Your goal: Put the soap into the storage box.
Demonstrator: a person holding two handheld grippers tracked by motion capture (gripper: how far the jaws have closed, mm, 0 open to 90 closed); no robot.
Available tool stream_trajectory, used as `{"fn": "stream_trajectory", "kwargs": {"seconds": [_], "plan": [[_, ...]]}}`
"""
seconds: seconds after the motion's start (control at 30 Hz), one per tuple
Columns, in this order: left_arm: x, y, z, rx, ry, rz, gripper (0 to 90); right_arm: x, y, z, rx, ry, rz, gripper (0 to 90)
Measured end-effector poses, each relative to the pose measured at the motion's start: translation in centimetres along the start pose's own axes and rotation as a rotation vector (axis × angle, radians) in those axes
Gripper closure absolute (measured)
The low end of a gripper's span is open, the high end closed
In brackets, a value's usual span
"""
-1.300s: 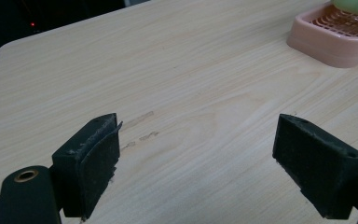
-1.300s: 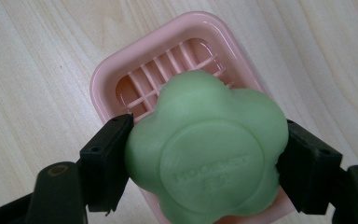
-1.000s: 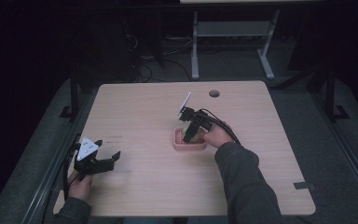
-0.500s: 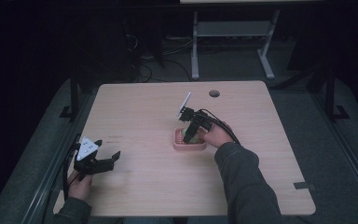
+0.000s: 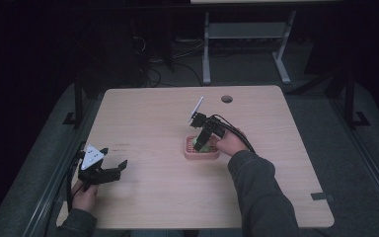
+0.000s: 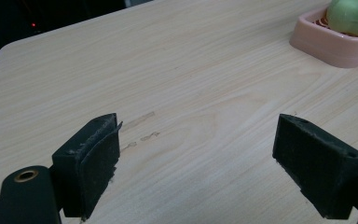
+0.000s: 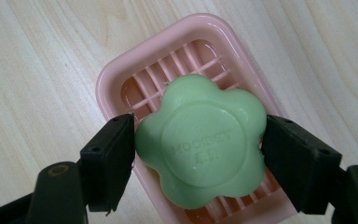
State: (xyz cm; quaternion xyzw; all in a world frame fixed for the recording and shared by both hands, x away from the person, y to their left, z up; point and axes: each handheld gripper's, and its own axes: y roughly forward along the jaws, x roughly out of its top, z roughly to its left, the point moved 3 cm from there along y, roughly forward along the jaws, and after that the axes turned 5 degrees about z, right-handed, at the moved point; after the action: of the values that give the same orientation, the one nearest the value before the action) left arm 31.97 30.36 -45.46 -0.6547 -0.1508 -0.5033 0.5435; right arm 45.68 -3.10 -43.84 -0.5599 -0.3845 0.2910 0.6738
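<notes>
Count on the table (image 5: pixel 153 118): one pink soap dish (image 5: pixel 202 149), one green flower-shaped soap (image 7: pixel 201 140), two grippers.

The right gripper (image 7: pixel 198 154) was clamped on the soap, one jaw pressed against each side, and held it directly over the slatted floor of the soap dish (image 7: pixel 121 74); whether the bar touched the slats could not be told. In the high view the right gripper (image 5: pixel 201 144) stood over the dish near the table's middle.

The left gripper (image 5: pixel 114 169) sat near the table's left front edge, well apart from the dish. Its jaws stood wide apart, with nothing but bare wood (image 6: pixel 177 70) between them. The dish (image 6: pixel 326 44) with the soap (image 6: pixel 352 16) appeared far off at upper right.
</notes>
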Motion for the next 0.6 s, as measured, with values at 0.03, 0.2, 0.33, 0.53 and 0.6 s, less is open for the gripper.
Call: {"fn": "stream_trajectory", "kwargs": {"seconds": [0.03, 0.2, 0.33, 0.53, 0.6], "plan": [[0.0, 0.0, 0.0, 0.0, 0.0, 0.0, 14.3, 0.0, -0.1, 0.0, 0.001, -0.001, -0.004, 25.6], [0.0, 0.0, 0.0, 0.0, -0.002, 0.0, 14.4, -0.2, -0.3, -0.1, 0.002, 0.005, -0.013, 25.6], [0.0, 0.0, 0.0, 0.0, 0.0, 0.001, 14.3, -0.3, -0.7, -0.1, 0.008, 0.005, -0.022, 25.5], [0.0, 0.0, 0.0, 0.002, -0.001, -0.001, 14.3, -0.6, -1.1, -0.1, 0.008, 0.007, -0.034, 25.6], [0.0, 0.0, 0.0, 0.001, -0.001, 0.0, 14.3, -0.6, -1.3, -0.1, 0.008, 0.004, -0.038, 25.5]]}}
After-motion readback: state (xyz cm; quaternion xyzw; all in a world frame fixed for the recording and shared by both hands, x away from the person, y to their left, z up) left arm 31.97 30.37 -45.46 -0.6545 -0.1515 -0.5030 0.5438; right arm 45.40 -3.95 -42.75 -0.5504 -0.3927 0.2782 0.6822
